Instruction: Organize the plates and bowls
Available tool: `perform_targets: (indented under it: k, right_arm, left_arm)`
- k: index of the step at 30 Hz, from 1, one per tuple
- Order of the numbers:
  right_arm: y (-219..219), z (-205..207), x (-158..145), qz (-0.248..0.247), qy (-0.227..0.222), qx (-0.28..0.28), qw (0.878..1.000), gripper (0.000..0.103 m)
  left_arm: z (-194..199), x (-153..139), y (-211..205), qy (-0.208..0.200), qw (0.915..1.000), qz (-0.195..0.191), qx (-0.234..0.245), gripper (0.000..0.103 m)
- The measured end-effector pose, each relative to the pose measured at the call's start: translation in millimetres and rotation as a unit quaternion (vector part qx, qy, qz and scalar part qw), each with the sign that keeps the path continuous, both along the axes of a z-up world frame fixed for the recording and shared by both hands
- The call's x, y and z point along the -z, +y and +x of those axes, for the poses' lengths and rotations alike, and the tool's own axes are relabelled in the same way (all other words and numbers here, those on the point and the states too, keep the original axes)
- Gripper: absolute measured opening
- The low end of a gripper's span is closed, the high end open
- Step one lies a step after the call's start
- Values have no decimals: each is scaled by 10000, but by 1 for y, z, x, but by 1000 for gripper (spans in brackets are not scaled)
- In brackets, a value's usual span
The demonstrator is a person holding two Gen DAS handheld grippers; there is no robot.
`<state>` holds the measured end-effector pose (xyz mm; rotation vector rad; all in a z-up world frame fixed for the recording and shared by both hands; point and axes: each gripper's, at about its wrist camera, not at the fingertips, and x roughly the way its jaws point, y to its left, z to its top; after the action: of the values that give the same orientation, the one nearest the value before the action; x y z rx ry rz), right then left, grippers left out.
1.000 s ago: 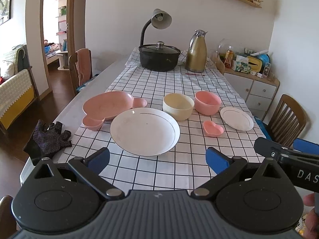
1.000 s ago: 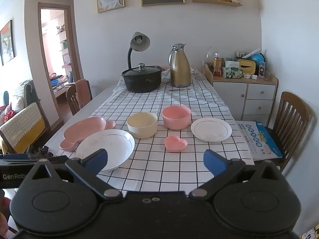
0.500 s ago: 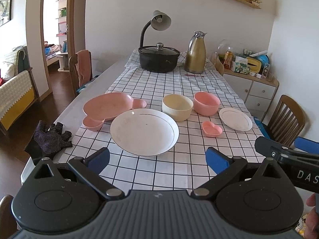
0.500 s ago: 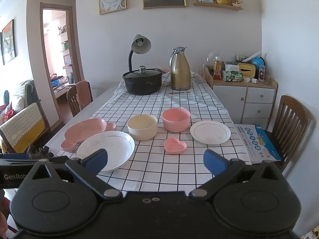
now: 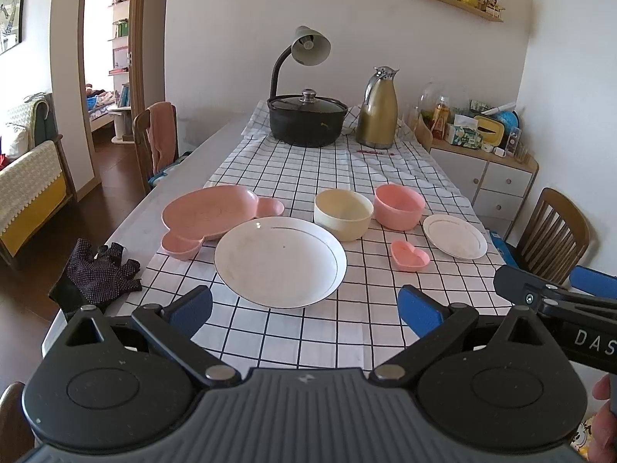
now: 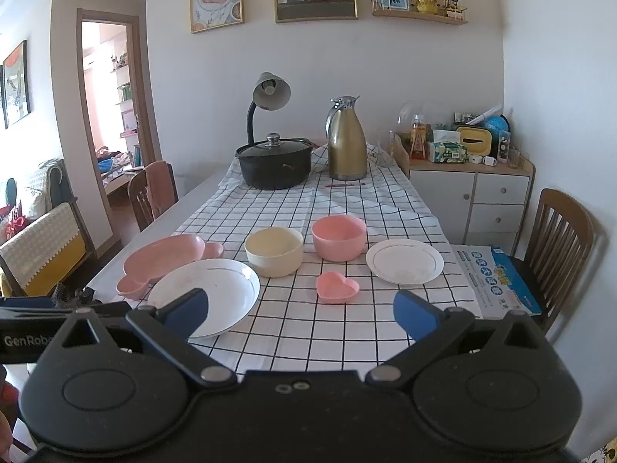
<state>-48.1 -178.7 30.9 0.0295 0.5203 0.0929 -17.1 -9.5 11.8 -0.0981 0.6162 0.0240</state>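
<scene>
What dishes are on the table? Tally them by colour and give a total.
Pink: 3 – divided plate, bowl, heart dish
White: 2 – big plate, small plate
Cream: 1 – bowl
Total: 6

Right gripper [image 6: 300, 310] agape above checked tablecloth [image 6: 308, 320] — 2 bowls, heart dish [image 6: 337, 287] beyond.

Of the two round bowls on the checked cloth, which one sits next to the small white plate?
The pink bowl. It stands just left of the small white plate, while the cream bowl sits further left, by the large white plate.
</scene>
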Motion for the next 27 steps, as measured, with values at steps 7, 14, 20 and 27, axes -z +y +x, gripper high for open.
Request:
perform_targets:
  k: [7,14,20,27]
  right_arm:
    - [2,2,1,-12,-11,-7,10000,102]
    - [4,10,3,-31,34,-25,10000,102]
    - [7,25,9,-80,145,-128,9998,102]
    - [10,66,20,-79,373,-402,9985,102]
  left_arm:
    - [2,-1,2,-24,10000,16,-28,103]
    - [12,1,5,38,10000,-53,-30,103]
    - [29,8,7,138,9998,-53,-102,103]
    - [64,24,11,317,9992,19,-241,103]
